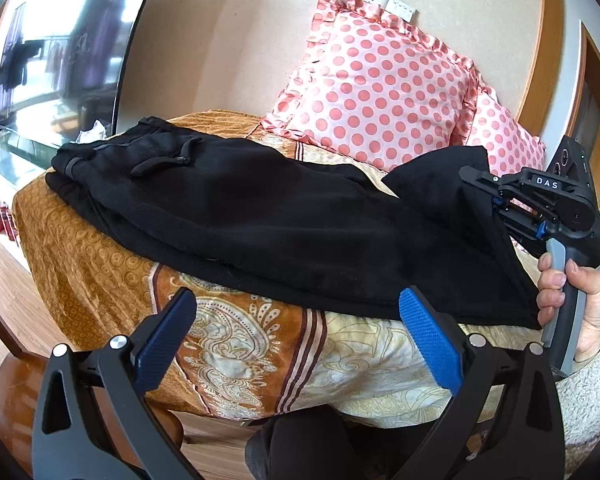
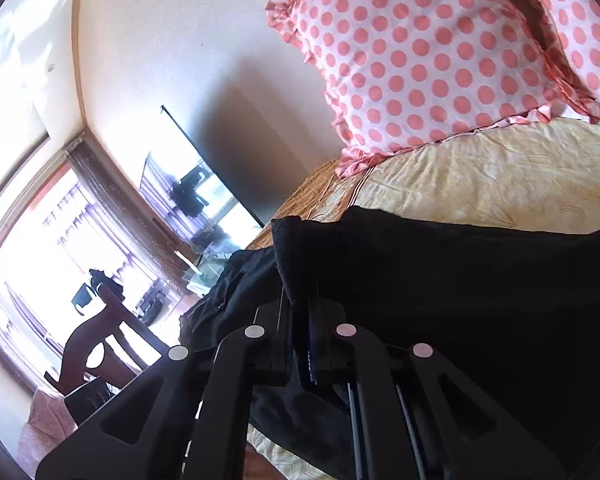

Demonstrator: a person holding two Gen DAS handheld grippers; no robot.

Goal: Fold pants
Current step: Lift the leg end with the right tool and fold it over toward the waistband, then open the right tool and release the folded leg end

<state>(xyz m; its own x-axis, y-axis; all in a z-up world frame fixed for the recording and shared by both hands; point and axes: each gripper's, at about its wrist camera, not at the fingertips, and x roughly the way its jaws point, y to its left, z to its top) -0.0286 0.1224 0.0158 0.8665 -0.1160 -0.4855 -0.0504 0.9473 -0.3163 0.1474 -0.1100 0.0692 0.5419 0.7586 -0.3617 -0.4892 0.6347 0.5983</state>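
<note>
Black pants [image 1: 236,208] lie across a patterned bedspread [image 1: 228,344], waistband and drawstring at the far left. My right gripper [image 1: 486,196] is shut on the leg end at the right, holding it lifted and folded over toward the middle; a hand grips its handle. In the right wrist view the pants [image 2: 460,288] fill the lower right, and the right gripper [image 2: 304,300] clamps a fold of the black cloth between its shut jaws. My left gripper [image 1: 296,332] hovers open at the near edge of the bed, its blue pads [image 1: 432,340] just short of the pants' near edge, holding nothing.
Two pink polka-dot pillows [image 1: 384,92] lean against the wall behind the pants. A large television [image 1: 60,52] stands at the far left beyond the bed. A dark wooden chair [image 2: 96,344] stands by the window. A person's dark-clad leg [image 1: 312,448] is below the bed edge.
</note>
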